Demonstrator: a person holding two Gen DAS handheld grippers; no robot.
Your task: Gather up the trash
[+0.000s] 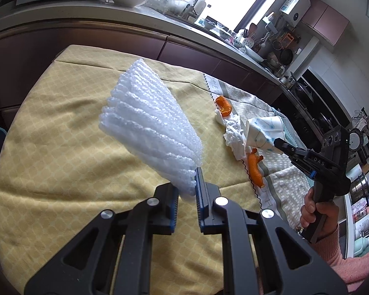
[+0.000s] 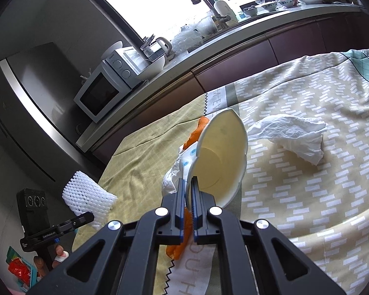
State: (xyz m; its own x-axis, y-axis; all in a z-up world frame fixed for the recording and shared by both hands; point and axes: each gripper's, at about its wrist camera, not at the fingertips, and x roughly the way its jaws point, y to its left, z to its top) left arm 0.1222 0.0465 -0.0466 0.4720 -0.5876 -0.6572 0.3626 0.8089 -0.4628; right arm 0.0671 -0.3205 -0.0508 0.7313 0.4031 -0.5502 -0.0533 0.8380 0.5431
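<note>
Your left gripper (image 1: 187,184) pinches 1 end of the white foam net (image 1: 150,125), its long axis slanting up and away over the yellow cloth (image 1: 61,147). Your right gripper (image 2: 190,191), nearly closed, clamps the rim of the crushed, empty paper cup (image 2: 221,157), mouth toward you.

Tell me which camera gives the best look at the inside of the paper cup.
The right wrist view. There the paper cup faces the camera, pinched at its rim by the right gripper, with its inner wall and bottom visible. The left wrist view shows only the printed outside of the paper cup, off to the right.
</note>
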